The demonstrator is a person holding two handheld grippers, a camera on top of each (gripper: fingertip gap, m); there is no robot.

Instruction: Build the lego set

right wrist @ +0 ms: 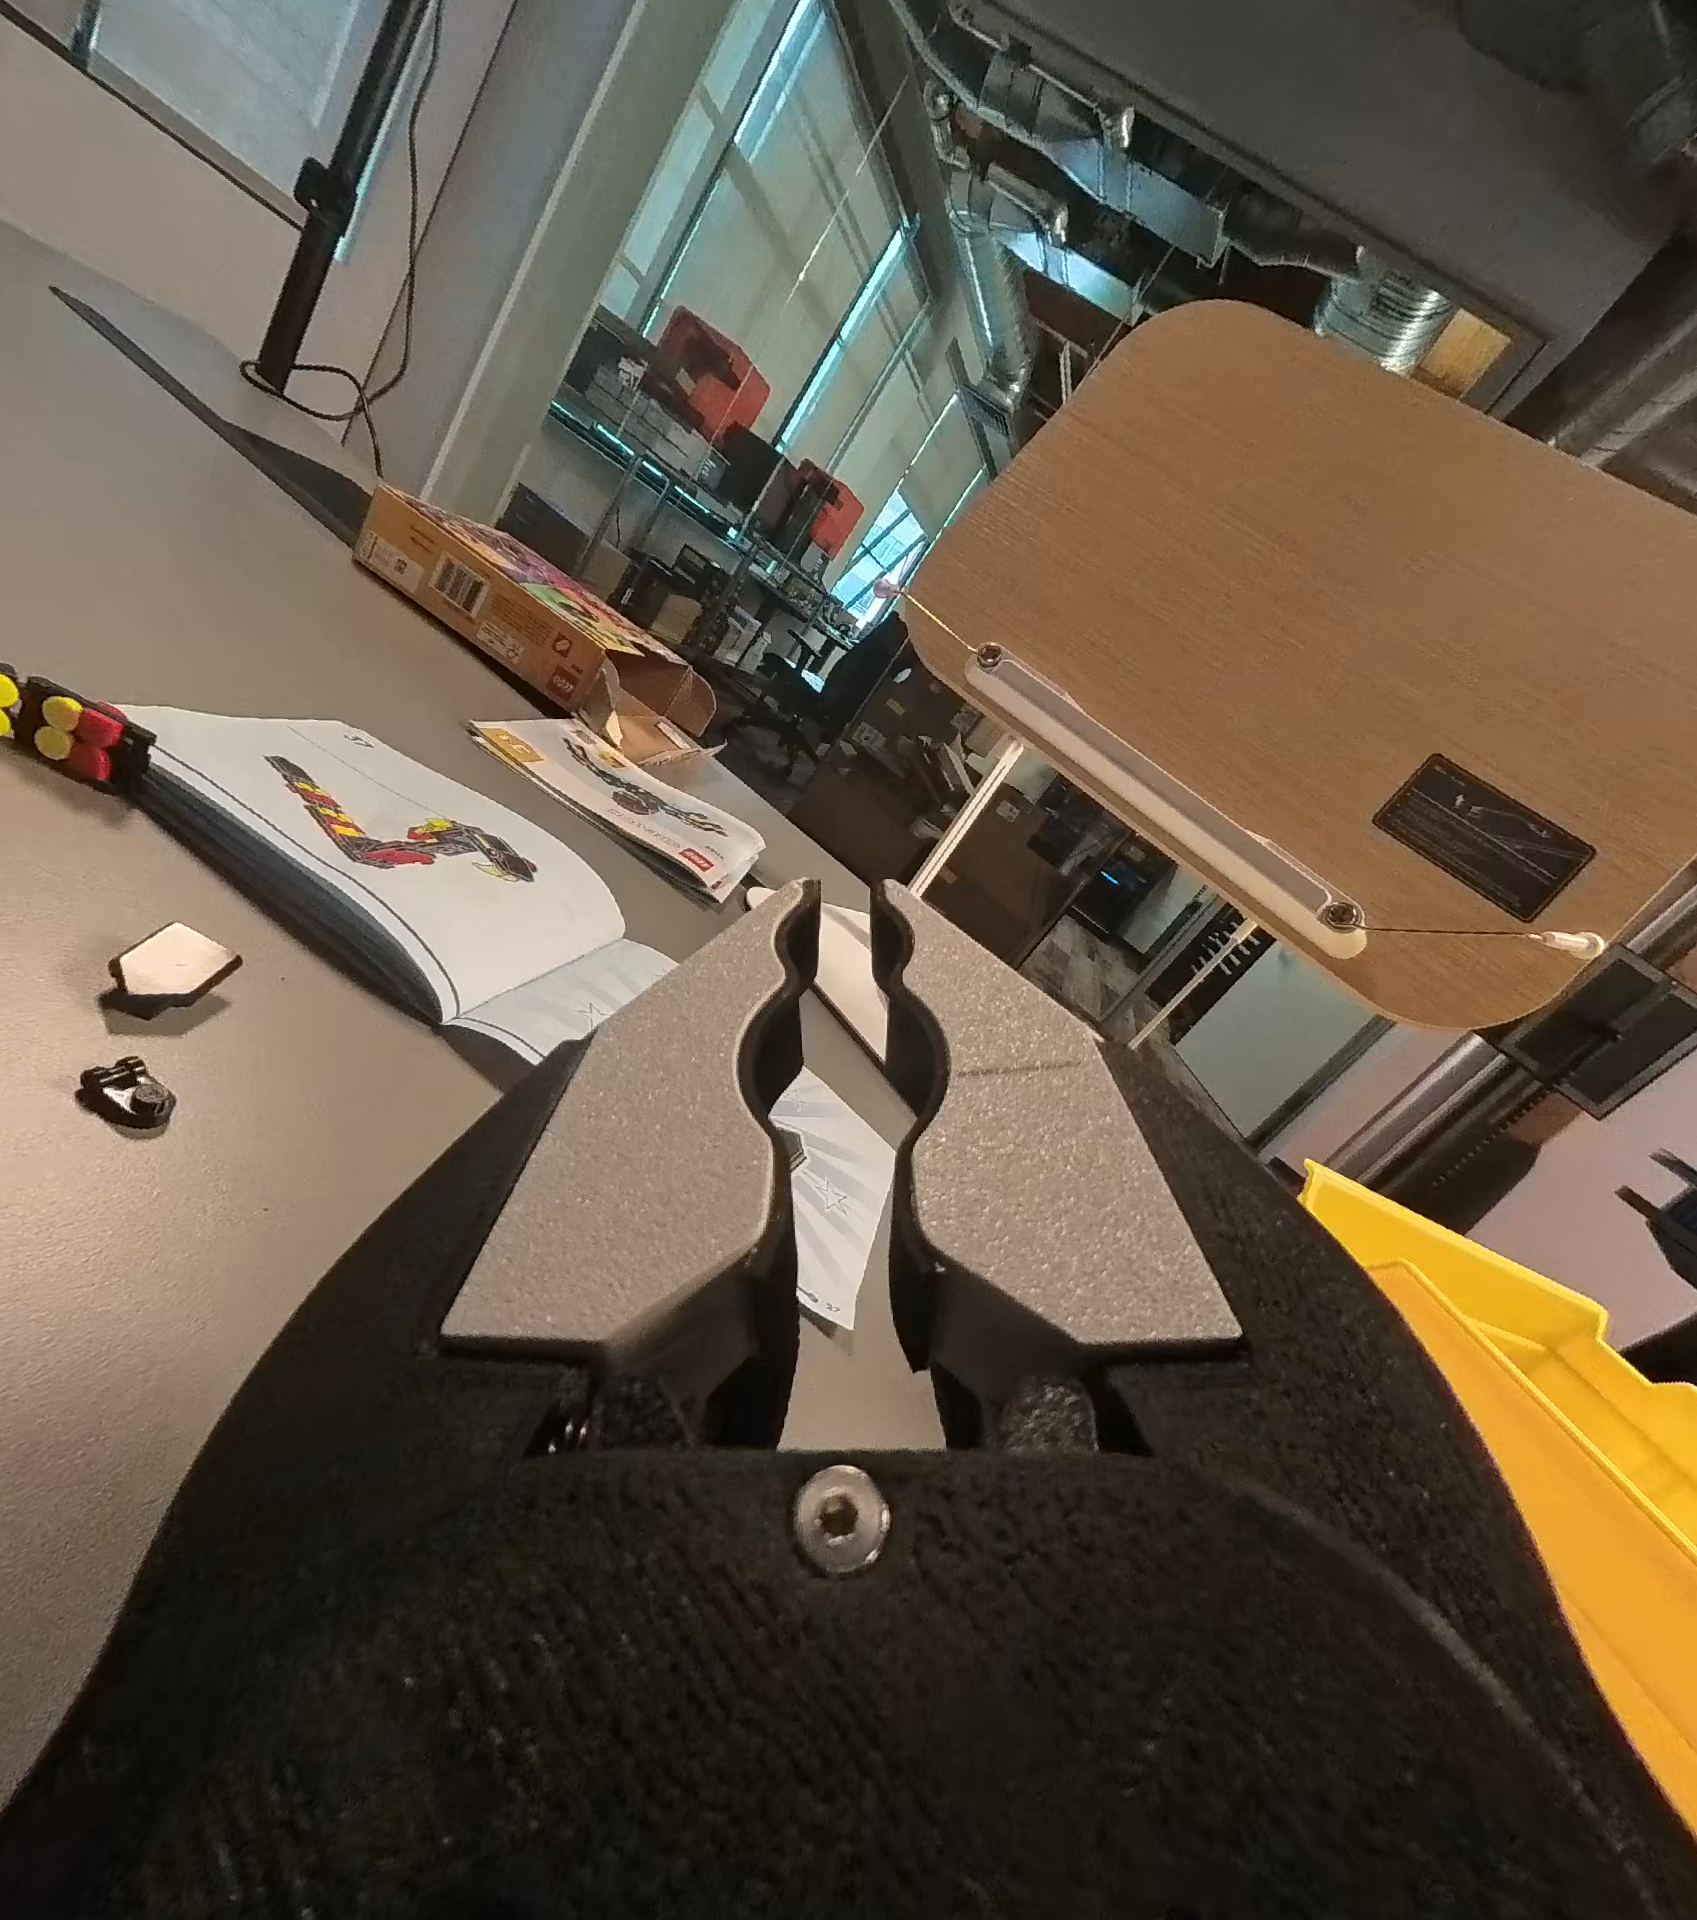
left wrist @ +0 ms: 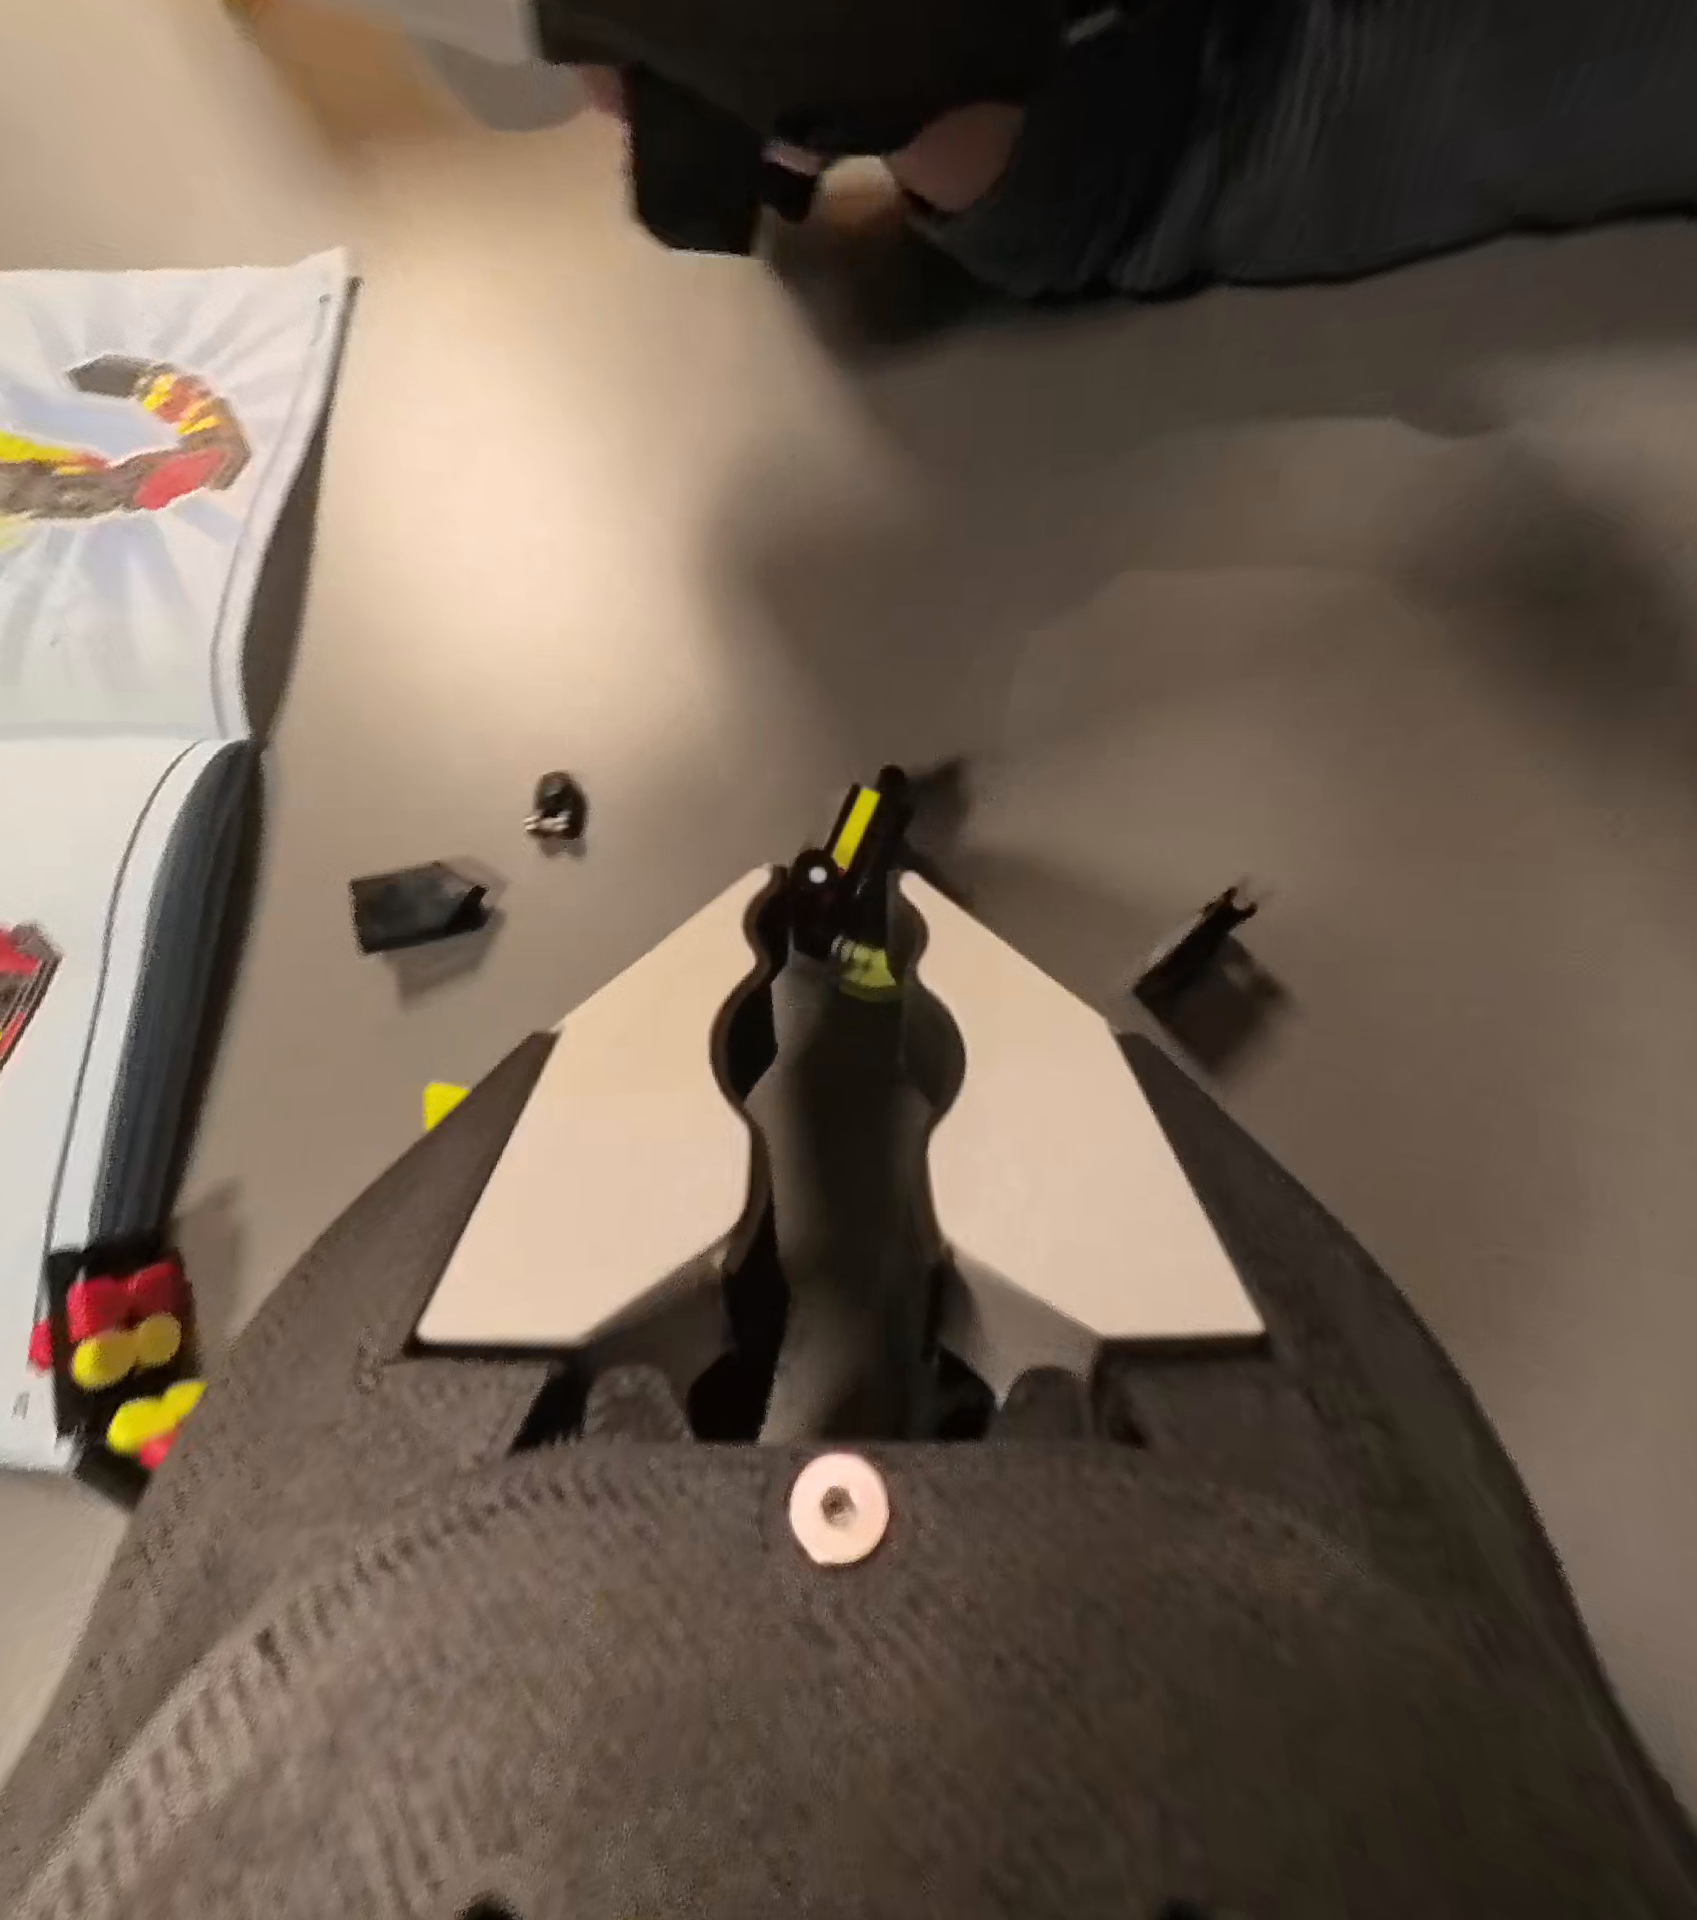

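Print is seen in several places, though little of it is legible. A white barcode label (right wrist: 457,587) and small marks are borne on the side of the cardboard box (right wrist: 532,623). A page number is printed at the top of the open instruction booklet (right wrist: 387,831). Title lettering and a small red logo are carried by the second booklet (right wrist: 636,800). Fine white print is set on a black plate (right wrist: 1483,836) fixed to the wooden panel (right wrist: 1343,582). In the left wrist view, the booklet's corner print is blurred.
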